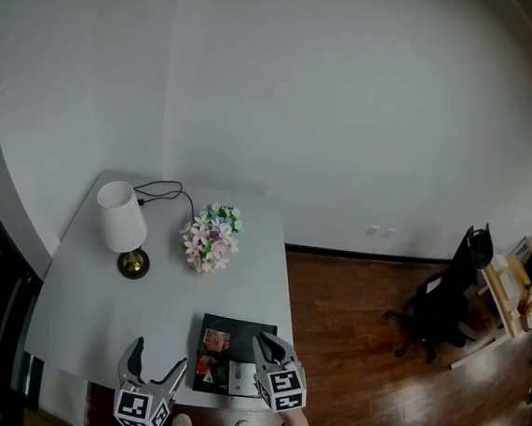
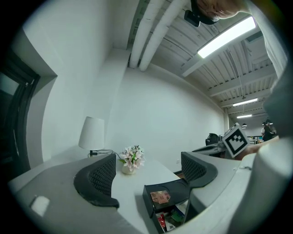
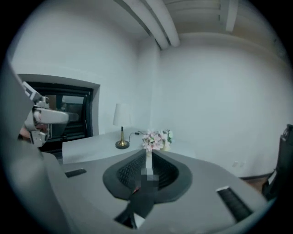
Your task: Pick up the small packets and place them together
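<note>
A black tray (image 1: pixel 236 328) sits near the table's front edge and holds several small packets: a pinkish one (image 1: pixel 216 340), a red one (image 1: pixel 203 365) and a green one (image 1: pixel 220 373). My right gripper (image 1: pixel 268 341) hangs above the tray's right part. In the right gripper view it (image 3: pixel 147 162) is shut on a thin packet (image 3: pixel 147 157), white above and dark below, seen edge-on. My left gripper (image 1: pixel 159 353) stands open and empty, left of the tray. The left gripper view shows its jaws (image 2: pixel 146 169) wide apart, with the tray (image 2: pixel 147 199) and pinkish packet (image 2: pixel 160 196) just beyond.
On the grey table (image 1: pixel 98 304) stand a white lamp (image 1: pixel 120 217) with a black cable (image 1: pixel 161 188) and a vase of pale flowers (image 1: pixel 211 237), both behind the tray. To the right are wooden floor and a black office chair (image 1: pixel 445 300).
</note>
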`<action>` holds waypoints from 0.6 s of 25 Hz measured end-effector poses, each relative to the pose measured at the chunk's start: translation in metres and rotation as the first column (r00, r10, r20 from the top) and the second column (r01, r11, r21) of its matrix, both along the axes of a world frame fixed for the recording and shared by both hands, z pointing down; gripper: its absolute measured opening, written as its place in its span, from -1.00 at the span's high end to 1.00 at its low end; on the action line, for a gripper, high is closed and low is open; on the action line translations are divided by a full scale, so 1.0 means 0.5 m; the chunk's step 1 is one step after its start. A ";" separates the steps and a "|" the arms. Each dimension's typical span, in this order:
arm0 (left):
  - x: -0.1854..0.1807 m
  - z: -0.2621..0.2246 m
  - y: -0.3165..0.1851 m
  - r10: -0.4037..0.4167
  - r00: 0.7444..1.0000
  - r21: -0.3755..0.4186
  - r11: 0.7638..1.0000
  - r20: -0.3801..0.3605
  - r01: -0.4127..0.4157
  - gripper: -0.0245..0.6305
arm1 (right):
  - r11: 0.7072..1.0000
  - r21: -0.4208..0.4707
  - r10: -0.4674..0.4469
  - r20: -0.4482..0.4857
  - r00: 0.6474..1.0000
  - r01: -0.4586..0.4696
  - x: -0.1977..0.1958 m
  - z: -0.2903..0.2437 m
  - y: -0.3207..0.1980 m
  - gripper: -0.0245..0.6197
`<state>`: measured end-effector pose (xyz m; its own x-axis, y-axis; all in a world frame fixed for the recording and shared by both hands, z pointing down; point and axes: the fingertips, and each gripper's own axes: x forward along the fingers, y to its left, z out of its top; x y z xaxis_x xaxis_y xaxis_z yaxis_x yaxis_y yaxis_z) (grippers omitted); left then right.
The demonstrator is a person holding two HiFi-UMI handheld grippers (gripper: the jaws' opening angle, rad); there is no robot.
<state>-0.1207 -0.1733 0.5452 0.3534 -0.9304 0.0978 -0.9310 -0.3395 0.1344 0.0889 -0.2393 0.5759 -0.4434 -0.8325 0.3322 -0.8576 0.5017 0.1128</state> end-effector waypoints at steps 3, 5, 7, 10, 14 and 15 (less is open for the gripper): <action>0.017 -0.005 -0.003 0.031 0.999 0.009 0.999 0.008 -0.031 -0.39 | 0.996 0.085 0.000 0.033 0.999 -0.003 0.028 -0.041 0.048 0.82; 0.028 -0.008 -0.002 0.047 0.999 0.017 0.999 0.005 -0.047 -0.39 | 0.991 0.128 0.021 0.038 0.999 -0.025 0.047 -0.061 0.072 0.82; 0.038 -0.013 -0.002 0.059 0.998 0.024 0.998 0.006 -0.059 -0.38 | 0.990 0.137 0.032 0.013 0.999 -0.033 0.059 -0.056 0.092 0.82; 0.051 -0.005 -0.003 0.070 0.997 0.019 0.997 0.025 -0.071 -0.37 | 0.993 0.118 0.028 -0.042 0.999 -0.023 0.061 -0.024 0.116 0.82; 0.068 -0.001 0.000 0.089 0.995 0.020 0.996 0.051 -0.090 -0.37 | 0.984 0.176 0.023 -0.063 0.998 -0.011 0.055 -0.048 0.149 0.82; 0.072 -0.002 0.001 0.093 0.994 0.022 0.995 0.051 -0.095 -0.37 | 0.980 0.200 0.022 -0.052 0.998 -0.011 0.056 -0.062 0.156 0.82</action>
